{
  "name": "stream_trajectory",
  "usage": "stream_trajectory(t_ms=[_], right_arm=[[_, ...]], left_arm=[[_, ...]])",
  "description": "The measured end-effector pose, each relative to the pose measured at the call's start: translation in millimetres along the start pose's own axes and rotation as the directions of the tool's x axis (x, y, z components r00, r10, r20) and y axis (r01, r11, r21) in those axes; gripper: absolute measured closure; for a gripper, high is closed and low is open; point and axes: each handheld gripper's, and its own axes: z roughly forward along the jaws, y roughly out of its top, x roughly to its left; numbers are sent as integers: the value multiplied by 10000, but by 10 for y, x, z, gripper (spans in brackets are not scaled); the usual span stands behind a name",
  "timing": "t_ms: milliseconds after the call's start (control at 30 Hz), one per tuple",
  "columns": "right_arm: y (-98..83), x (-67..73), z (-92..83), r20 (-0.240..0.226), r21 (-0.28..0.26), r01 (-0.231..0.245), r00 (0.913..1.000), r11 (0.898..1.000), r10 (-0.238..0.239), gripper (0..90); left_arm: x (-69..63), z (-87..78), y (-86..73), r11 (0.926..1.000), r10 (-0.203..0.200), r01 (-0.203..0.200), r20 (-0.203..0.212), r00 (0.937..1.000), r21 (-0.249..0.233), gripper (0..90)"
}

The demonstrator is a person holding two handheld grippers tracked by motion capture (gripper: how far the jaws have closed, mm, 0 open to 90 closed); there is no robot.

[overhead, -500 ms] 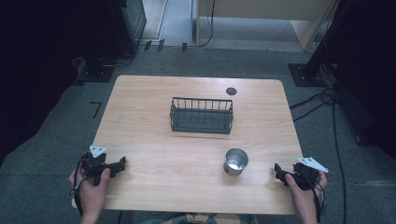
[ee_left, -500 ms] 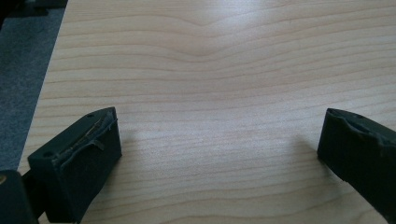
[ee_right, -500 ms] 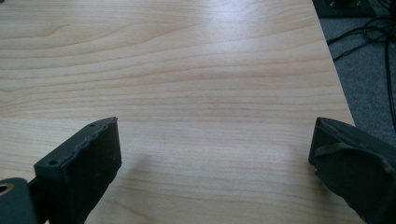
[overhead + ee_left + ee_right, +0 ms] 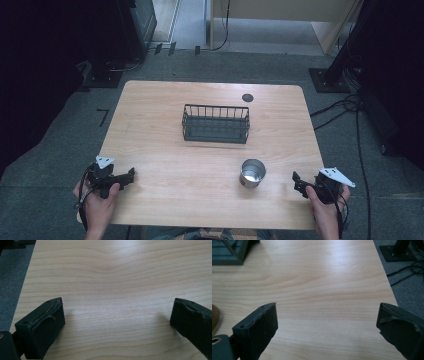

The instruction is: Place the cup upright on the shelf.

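Note:
A black wire basket point(image 4: 216, 124) stands in the middle of the wooden table point(image 4: 165, 200), and its corner reaches into the top left of the right gripper view point(image 4: 227, 252). A shiny metal cup point(image 4: 252, 172) stands upright in front of the basket, a bit to the right. My left gripper point(image 4: 131, 175) rests near the front left corner, its jaws pointing right; they stand wide apart over bare wood point(image 4: 117, 305). My right gripper point(image 4: 297, 182) sits near the front right corner, a short way right of the cup, open with nothing between its jaws point(image 4: 327, 307).
A small black disc point(image 4: 247, 97) lies at the back of the table, behind the basket. Grey carpet surrounds the table, with cables point(image 4: 345, 107) on the floor at the right and dark stands at the back left.

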Motion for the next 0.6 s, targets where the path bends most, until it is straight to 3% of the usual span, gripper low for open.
stream_trajectory(t_ms=[600], right_arm=[[199, 433, -278, -1099, -1256, 399, 9925, 9913, -538, 10]], left_arm=[[0, 1, 0, 10000, 9, -9, 1, 10000, -3, 0]])
